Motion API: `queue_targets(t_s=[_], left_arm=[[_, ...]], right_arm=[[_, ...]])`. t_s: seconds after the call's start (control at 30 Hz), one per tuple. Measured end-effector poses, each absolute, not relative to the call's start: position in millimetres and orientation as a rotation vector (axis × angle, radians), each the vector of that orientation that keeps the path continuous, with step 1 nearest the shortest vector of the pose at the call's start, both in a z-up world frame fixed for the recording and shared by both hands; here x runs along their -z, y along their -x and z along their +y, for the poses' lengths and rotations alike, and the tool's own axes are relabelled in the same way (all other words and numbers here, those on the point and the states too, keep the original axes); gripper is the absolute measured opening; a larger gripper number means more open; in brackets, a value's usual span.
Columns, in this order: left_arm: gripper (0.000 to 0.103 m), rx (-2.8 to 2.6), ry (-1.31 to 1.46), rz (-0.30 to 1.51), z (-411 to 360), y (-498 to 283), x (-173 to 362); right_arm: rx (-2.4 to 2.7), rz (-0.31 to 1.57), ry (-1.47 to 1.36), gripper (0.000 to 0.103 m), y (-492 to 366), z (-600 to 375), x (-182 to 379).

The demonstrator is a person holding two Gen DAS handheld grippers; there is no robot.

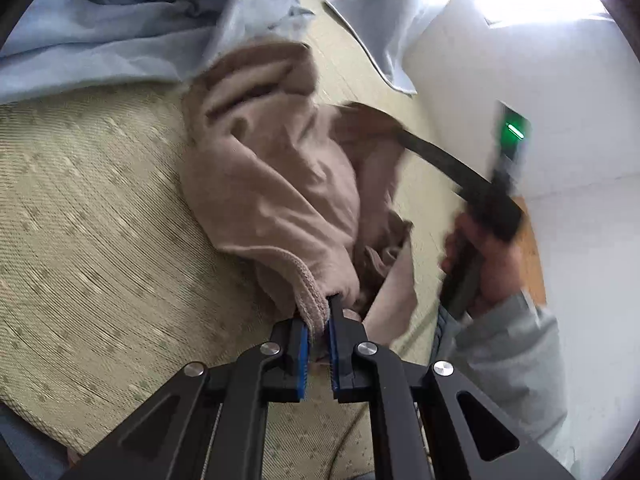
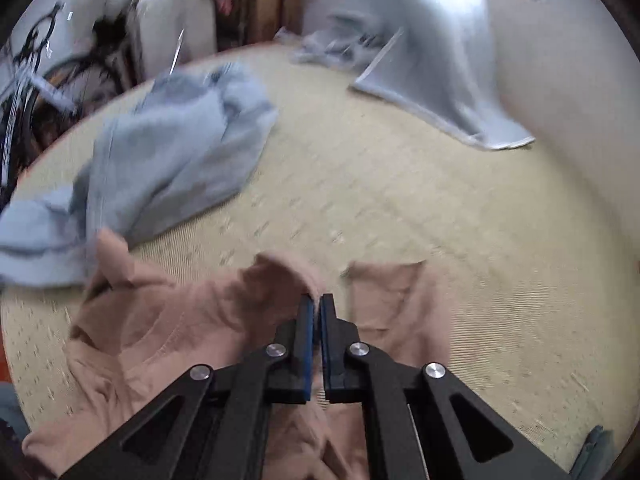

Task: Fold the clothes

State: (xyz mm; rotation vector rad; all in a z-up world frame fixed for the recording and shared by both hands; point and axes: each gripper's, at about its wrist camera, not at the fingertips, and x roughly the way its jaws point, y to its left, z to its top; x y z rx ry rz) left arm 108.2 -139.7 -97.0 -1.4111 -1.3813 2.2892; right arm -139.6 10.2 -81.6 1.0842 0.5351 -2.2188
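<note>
Tan garment [image 1: 276, 176] bunched on mat [image 1: 88, 216], left tool [image 1: 319, 316] and right tool [image 2: 316, 312] each pinching its fabric

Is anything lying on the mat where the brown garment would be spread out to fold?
Nothing visible does. The mat ahead of the brown garment lies bare; the crumpled blue garment sits off to the left and the blue blanket at the far edge.
</note>
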Motion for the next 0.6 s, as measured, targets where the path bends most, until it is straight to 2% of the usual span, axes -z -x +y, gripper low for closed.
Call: queue_targets(t_s=[0.37, 0.6], left_arm=[[0.007, -2.432, 1.342, -1.381, -158, -100, 84], [0.007, -2.580, 1.267, -1.406, -178, -73, 76]], right_arm=[[2.468, 0.398, -0.787, 0.001, 106, 73, -18], [2.554, 0.338, -0.660, 0.001, 33, 139, -56]])
